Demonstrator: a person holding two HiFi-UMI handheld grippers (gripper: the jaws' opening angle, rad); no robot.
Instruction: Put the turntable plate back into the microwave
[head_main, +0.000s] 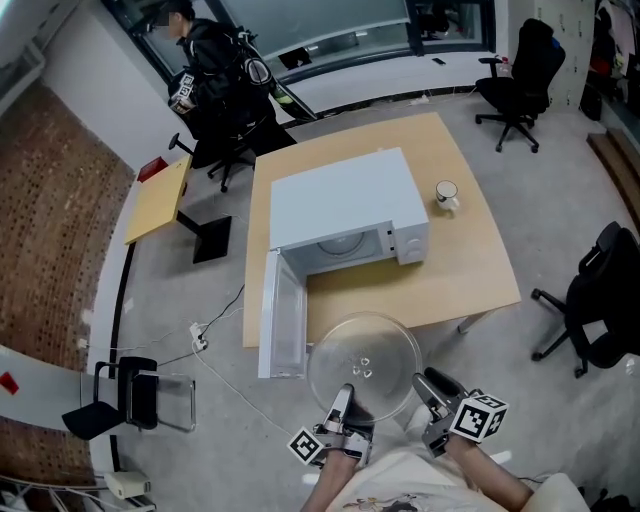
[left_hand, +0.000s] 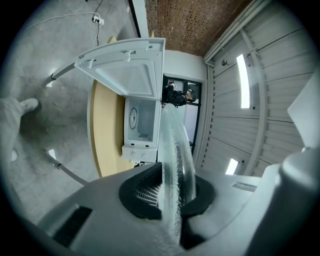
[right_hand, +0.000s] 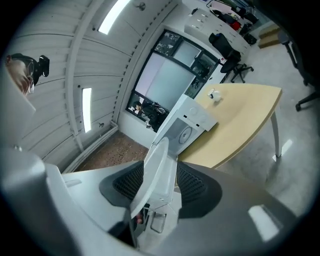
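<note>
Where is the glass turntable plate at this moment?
In the head view, the glass turntable plate is low at centre, off the table, before the open microwave, its near rim clamped in the left tongs.

1. Left gripper (head_main: 343, 400): smooth grey shell, black ribbed pads (left_hand: 146, 191), cube (head_main: 304, 446) with black-and-white square markers.
2. Right gripper (head_main: 432, 388): same grey shell, black ribbed pads (right_hand: 193, 184), marker cube (head_main: 479, 417) in black and white.
3. Light-coloured top (head_main: 390, 492) with a faint dark print on the front.
</note>
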